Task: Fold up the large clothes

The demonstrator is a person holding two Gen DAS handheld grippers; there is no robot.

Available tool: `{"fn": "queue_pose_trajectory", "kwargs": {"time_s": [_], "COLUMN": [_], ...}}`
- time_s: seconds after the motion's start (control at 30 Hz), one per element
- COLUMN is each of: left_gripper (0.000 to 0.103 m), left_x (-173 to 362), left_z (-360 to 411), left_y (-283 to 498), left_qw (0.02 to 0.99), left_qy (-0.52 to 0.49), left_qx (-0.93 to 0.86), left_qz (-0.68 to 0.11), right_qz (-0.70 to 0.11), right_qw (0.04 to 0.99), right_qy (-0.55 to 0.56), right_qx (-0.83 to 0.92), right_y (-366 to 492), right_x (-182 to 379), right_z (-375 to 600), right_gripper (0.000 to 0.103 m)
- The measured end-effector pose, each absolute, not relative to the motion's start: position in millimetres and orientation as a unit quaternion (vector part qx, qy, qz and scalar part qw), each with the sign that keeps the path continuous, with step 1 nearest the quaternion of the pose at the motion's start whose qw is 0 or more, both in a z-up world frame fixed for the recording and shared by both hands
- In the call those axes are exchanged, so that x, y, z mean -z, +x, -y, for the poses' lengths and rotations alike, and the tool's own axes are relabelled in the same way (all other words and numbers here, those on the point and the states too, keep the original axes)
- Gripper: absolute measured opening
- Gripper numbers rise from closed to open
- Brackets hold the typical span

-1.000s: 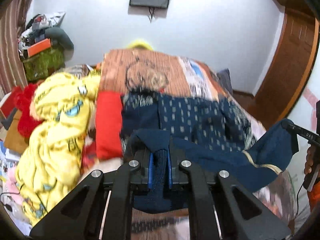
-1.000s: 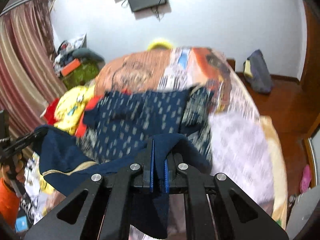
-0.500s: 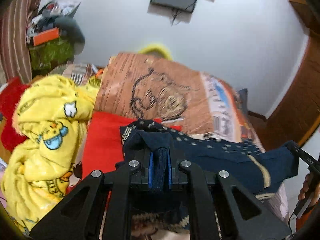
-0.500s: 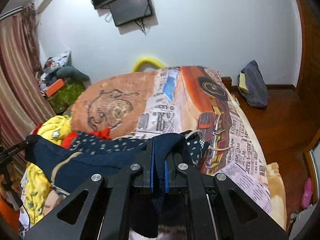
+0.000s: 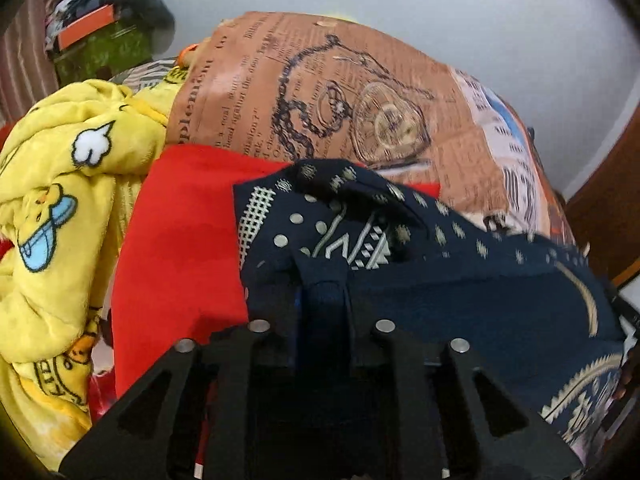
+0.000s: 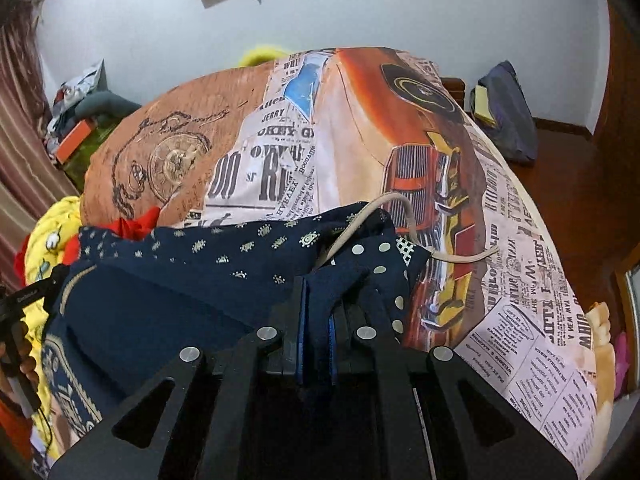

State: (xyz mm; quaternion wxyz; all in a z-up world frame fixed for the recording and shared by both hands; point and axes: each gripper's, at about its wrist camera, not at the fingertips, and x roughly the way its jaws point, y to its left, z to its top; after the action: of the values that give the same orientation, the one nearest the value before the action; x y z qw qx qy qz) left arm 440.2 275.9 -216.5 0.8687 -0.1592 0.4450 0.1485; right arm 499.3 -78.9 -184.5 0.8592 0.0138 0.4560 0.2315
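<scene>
Printed bedspread (image 6: 460, 184) carries the navy patterned garment (image 6: 208, 280), its near edge now folded forward over itself since a second ago. Left gripper (image 5: 322, 300) and right gripper (image 6: 318, 308) each pinch a corner, so release comes next. Red cloth (image 5: 180, 240) lies beside it.

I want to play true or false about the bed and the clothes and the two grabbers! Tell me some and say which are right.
1. The left gripper is clamped on the dark blue patterned garment. True.
2. The right gripper is open and holds nothing. False: it is shut on the same blue garment.
3. A red cloth lies beside the blue garment, next to a yellow cartoon blanket. True.
4. The bedsheet is plain white. False: it is printed with newspaper text, a pocket watch and an orange car.
5. A pale drawstring trails from the garment onto the sheet. True.
</scene>
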Motion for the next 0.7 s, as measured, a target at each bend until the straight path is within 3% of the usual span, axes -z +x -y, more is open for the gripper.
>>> {"fn": "queue_pose_trajectory", "kwargs": {"time_s": [0.1, 0.17, 0.23, 0.3, 0.53, 0.7], "left_gripper": [0.030, 0.048, 0.056, 0.056, 0.068, 0.069], "left_x": [211.3, 203.7, 193.3, 184.5, 168.1, 177.8], "left_z": [-265.3, -257.6, -248.8, -242.1, -205.6, -182.7], "left_y": [434.8, 428.4, 417.0, 405.3, 370.0, 378.2], "left_qw": [0.871, 0.873, 0.879, 0.884, 0.899, 0.895], "left_qy": [-0.118, -0.085, -0.054, -0.037, -0.005, 0.006], "left_qx": [-0.150, -0.156, -0.155, -0.147, -0.100, -0.096], "left_qz": [-0.452, -0.454, -0.447, -0.441, -0.427, -0.436], "right_qz": [-0.461, -0.463, -0.459, -0.449, -0.428, -0.430], "right_qw": [0.857, 0.858, 0.861, 0.868, 0.868, 0.853], "right_qy": [-0.002, -0.019, -0.040, -0.057, -0.092, -0.107], "right_qx": [-0.229, -0.223, -0.215, -0.205, -0.234, -0.276], "right_y": [491.4, 484.1, 472.6, 460.1, 416.9, 396.9], "right_x": [177.3, 172.7, 164.0, 154.1, 134.4, 138.0], "right_z": [79.7, 79.4, 81.0, 83.9, 80.5, 57.3], "right_gripper": [0.013, 0.020, 0.040, 0.053, 0.055, 0.055]}}
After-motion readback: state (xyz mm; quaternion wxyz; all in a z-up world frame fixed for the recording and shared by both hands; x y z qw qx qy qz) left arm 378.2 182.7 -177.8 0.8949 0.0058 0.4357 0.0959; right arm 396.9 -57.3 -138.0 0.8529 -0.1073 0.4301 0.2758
